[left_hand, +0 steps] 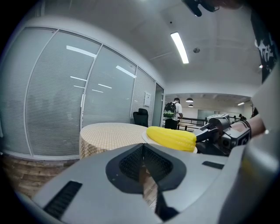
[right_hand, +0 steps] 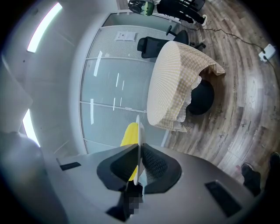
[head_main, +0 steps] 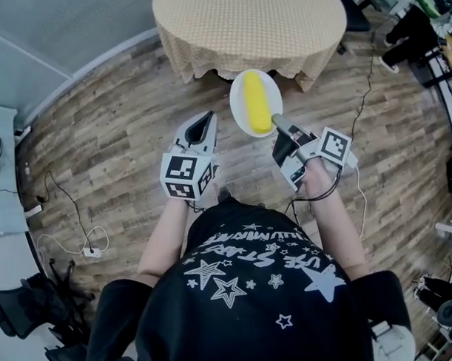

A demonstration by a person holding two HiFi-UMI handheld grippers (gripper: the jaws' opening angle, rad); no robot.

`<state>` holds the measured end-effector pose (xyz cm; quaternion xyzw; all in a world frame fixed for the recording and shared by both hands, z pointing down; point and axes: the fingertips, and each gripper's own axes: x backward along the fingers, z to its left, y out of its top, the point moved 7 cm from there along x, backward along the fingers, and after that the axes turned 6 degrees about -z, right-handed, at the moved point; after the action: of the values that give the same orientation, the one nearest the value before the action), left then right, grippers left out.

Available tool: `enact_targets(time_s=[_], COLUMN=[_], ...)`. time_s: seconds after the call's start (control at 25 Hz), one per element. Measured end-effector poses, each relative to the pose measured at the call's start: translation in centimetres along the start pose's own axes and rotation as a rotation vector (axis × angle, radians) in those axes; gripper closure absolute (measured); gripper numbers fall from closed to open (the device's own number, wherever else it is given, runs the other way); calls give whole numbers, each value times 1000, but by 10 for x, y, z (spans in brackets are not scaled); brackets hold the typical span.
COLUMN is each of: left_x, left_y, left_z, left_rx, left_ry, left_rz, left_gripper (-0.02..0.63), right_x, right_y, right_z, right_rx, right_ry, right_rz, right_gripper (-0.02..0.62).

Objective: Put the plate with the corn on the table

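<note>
Plate (head_main: 240, 101) with corn (head_main: 257, 102) is in the air, not on the table: upper centre of the head view, held out over the wooden floor (head_main: 120, 128), far rim overlapping the hanging hem of the tablecloth in the picture. White plate, one yellow cob lying lengthwise down its middle. Right gripper (head_main: 280, 125) is clamped on the plate's near rim, lower right of the plate. The right gripper view shows the plate edge-on as a thin white line pinched between the two dark pads, with the cob showing yellow on its left side. Left gripper (head_main: 202, 123) sits just left of the plate, apart from it, jaws closed together with nothing between them. Its own view shows the pads meeting at centre with only a sliver of floor in the slit below. Round table (head_main: 250, 23) with a tan checked cloth fills the top centre of the head view, top bare. From the left gripper view the cob sits right of the tabletop at about its level, the right gripper behind it at right. Glass wall with blinds (left_hand: 57, 96) takes the left of that frame. A person with a backpack (left_hand: 170, 111) stands far back at centre, beside a dark office chair (left_hand: 141, 116).
</note>
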<state>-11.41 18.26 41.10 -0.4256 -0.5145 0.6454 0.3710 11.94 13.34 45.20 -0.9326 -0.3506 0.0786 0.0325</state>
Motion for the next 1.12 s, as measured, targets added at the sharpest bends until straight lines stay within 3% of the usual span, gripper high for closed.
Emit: enact_targets(time_s=[0.36,0.64,0.92,1.12], left_x=[1,-6,-39,-84], left_y=[-3,1,4,8], left_z=[15,31,30,31], left_rx=[1,-1,-2,20], left_ry=[-56,-55,5,57], left_rz=[0,-9,1,-10], left_gripper=[598,598,598,598], right_x=[-18,-24,-34,-57], right_y=[-4,8,51,103], right_z=[2,-3,-18,-28], right_rx=[3,-5,-29,20], right_ry=[-3,-12,22,24], right_rz=[-51,-98,-90,-27], right_gripper=[554,554,552,552])
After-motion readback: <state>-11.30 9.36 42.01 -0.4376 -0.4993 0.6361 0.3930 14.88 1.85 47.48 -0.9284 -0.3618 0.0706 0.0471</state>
